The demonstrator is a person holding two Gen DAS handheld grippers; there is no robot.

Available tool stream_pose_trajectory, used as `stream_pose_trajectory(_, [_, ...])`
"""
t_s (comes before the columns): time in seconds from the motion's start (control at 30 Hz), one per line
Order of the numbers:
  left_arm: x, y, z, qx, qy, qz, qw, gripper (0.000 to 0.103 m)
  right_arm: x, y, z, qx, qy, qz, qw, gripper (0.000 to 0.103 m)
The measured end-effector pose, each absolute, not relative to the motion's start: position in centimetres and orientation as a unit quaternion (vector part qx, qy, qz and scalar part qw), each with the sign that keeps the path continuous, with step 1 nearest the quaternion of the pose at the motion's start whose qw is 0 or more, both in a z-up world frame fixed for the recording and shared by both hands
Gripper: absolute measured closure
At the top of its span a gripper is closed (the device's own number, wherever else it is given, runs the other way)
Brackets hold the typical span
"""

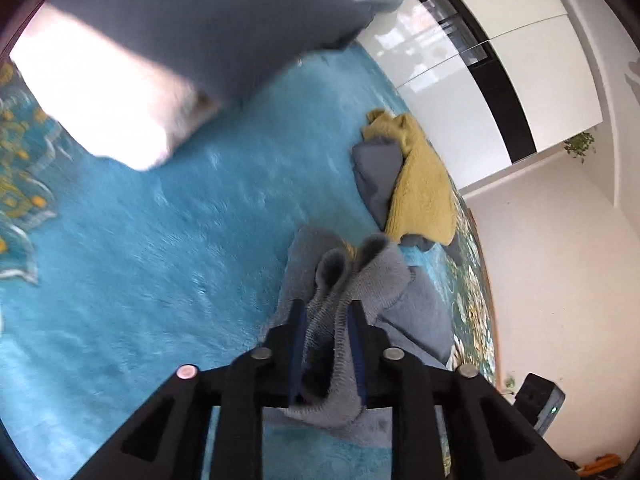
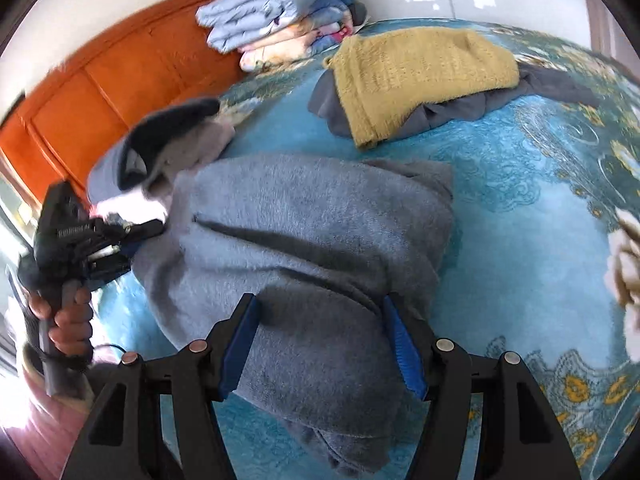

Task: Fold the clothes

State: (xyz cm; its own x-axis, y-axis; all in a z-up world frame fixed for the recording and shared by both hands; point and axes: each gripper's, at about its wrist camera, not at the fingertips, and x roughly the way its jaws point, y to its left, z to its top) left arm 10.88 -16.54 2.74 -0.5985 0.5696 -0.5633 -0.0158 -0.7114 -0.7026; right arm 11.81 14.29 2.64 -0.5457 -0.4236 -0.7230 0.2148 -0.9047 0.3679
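Both tools were at work on one gray sweater (image 2: pixel 312 240). Left gripper (image 1: pixel 326 312) had its blue-lined fingers pinched narrow on a ribbed edge of the sweater, which bunched up between them and rose in two rounded folds just past the tips. Right gripper (image 2: pixel 320 320) stood wide apart, one finger on each side of the sweater's near end, with cloth filling the gap; whether the pads pressed the cloth I could not tell.

Largest in view was the bed cover (image 1: pixel 140 260), a teal plush sheet with a yellow and white flower border. From the left wrist camera it lay broad and bare to the left of the sweater, giving plenty of room that way. To the right the cover's edge ran close by, with a pale floor (image 1: pixel 552 280) and white wardrobe doors (image 1: pixel 460 92) beyond. An orange wooden headboard (image 2: pixel 100 92) closed the far side, and a stack of folded blankets (image 2: pixel 280 20) sat against it. A big gray pillow (image 1: pixel 180 40) lay at the far left, sunlit at one end.

The sweater lay near the middle of the cover, fuzzy, blue-gray, loosely doubled over, its far left part blurred. Well beyond it lay a yellow knit (image 2: pixel 420 80) folded atop a dark gray garment (image 2: pixel 460 112). A hand (image 2: pixel 68 320) gripped the left tool's handle.
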Motion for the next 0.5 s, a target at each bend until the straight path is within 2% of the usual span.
stream_pose_trajectory(0.13, [10.7,-13.1,4.9,-0.405,-0.269,0.848,0.211,0.062,13.0,15.7,5.2,0.382,-0.154,-0.886,0.214,0.038])
stream_pose_trajectory(0.2, [9.7,-10.0,5.0,-0.407,-0.223,0.855,0.231,0.060,12.8,15.2,4.9,0.385,-0.162,-0.878,0.234,0.038])
stream_pose_trajectory(0.33, [7.1,-7.6,0.0,-0.488,-0.194,0.828,0.197,0.061,11.7,13.3,1.9,0.446,-0.134,-0.856,0.226,0.038])
stream_pose_trajectory(0.47, [8.6,-10.7,1.2,-0.430,-0.277,0.828,0.231,0.059,12.4,13.9,3.5,0.415,-0.147,-0.866,0.238,0.038])
stream_pose_trajectory(0.5, [9.1,-11.9,1.7,-0.406,-0.302,0.829,0.238,0.051,12.7,14.4,4.2,0.398,-0.152,-0.871,0.243,0.038])
